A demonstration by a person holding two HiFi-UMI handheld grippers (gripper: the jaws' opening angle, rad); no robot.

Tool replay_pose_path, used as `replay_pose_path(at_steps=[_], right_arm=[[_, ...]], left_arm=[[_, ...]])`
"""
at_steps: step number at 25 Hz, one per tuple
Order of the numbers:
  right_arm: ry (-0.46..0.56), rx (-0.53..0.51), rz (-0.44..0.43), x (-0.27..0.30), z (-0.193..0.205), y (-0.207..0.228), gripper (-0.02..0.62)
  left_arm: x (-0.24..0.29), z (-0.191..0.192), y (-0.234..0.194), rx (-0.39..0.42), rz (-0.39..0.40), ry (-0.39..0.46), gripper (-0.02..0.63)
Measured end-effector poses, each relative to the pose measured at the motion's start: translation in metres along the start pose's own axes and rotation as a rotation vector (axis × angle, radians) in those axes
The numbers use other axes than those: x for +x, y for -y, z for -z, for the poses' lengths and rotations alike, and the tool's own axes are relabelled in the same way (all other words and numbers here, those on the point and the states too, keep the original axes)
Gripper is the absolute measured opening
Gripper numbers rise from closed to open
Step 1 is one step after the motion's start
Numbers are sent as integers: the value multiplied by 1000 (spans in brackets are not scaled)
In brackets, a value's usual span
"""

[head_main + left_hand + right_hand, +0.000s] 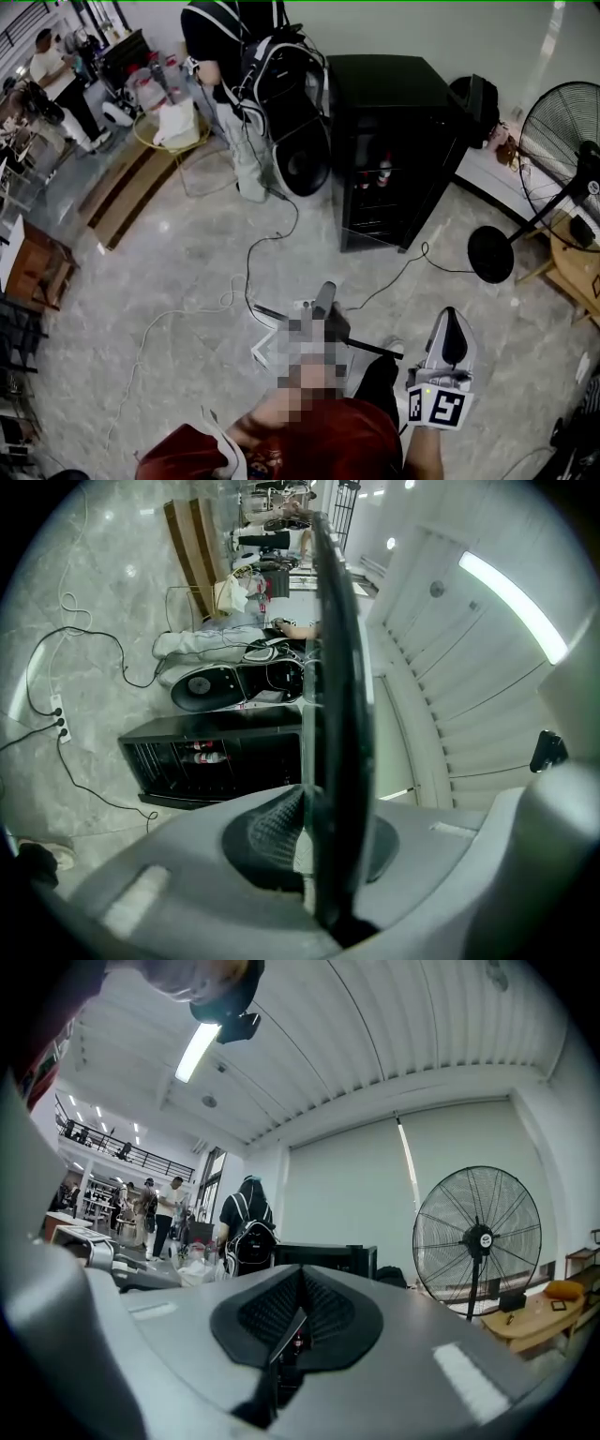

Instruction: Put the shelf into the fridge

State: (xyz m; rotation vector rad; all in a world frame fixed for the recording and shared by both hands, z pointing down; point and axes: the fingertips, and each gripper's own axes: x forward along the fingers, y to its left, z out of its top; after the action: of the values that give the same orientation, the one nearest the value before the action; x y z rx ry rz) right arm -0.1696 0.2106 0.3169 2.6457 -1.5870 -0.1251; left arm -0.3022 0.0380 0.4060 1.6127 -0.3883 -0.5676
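The shelf (333,667) is clamped by its edge in the left claw (323,822). The pads press on either side of the thin dark panel, so in the left gripper view it shows edge-on, running away from the jaws toward twelve o'clock. That view lies on its side, with the floor (56,592) at nine o'clock. This suggests the wrist is rolled so that the panel lies roughly flat, the way it would have to slide onto its supports. In the head view the shelf sits at about six o'clock, close in front of the person and well apart from the fridge (384,141), which stands at one o'clock with its front facing this way. Bottles (202,752) show inside it, though I cannot tell whether the front is open or glazed. The right claw (298,1309) has its jaws drawn together with nothing between them, and it hangs at five o'clock, off the shelf. It is probably kept free to steady the far edge or to handle the door. A cable (272,234) trails over the floor between the person and the fridge, and a fan (562,131) stands at three o'clock; either could snag the approach.
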Motion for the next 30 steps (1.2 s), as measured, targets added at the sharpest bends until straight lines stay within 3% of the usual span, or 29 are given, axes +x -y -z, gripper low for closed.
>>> replay_pose_path(at_steps=[20,30], right_arm=[[23,96,66,93,23,177,0],[21,133,27,134,38,274,0]], left_arm=[[156,98,-12,3,-39,4,17],[228,158,-16,35,-60,54,17]])
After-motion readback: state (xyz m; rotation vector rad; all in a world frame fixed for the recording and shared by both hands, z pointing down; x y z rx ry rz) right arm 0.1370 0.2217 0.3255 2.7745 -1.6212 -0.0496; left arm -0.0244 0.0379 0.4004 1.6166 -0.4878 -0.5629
